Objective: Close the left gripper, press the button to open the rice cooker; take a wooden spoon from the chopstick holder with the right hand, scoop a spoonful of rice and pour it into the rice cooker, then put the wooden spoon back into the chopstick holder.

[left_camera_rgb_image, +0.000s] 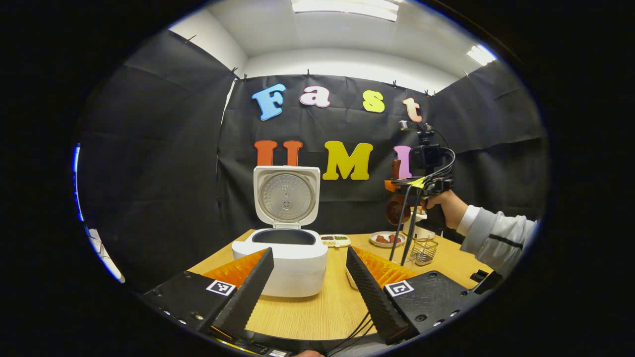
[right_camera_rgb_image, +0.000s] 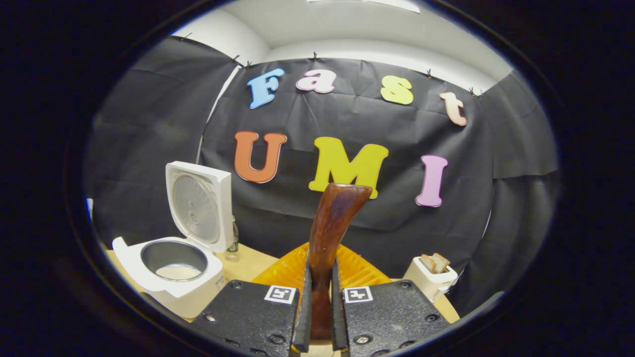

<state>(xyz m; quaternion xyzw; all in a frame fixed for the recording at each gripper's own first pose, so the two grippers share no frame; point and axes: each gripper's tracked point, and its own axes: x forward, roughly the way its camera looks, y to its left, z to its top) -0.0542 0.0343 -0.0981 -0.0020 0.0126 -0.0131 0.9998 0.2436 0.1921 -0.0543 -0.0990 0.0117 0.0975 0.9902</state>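
Wooden table (left_camera_rgb_image: 317, 310) under black cloth walls. At ten o'clock of the right gripper view, rice cooker (right_camera_rgb_image: 171, 270) with lid (right_camera_rgb_image: 201, 206) swung up, pot open. In the left gripper view, same rice cooker (left_camera_rgb_image: 287, 258) at centre, left gripper (left_camera_rgb_image: 307, 282) low at six o'clock, jaws spread wide, holding nothing. Toward three o'clock, small plate (left_camera_rgb_image: 387, 239), wire chopstick holder (left_camera_rgb_image: 424, 250), and above it a hand (left_camera_rgb_image: 444, 203) with the right gripper (left_camera_rgb_image: 414, 186) raised. In the right gripper view, right gripper (right_camera_rgb_image: 320, 317) at six o'clock, jaws clamped narrow on wooden spoon (right_camera_rgb_image: 330, 233), handle upright. At four o'clock, toaster (right_camera_rgb_image: 430, 277).
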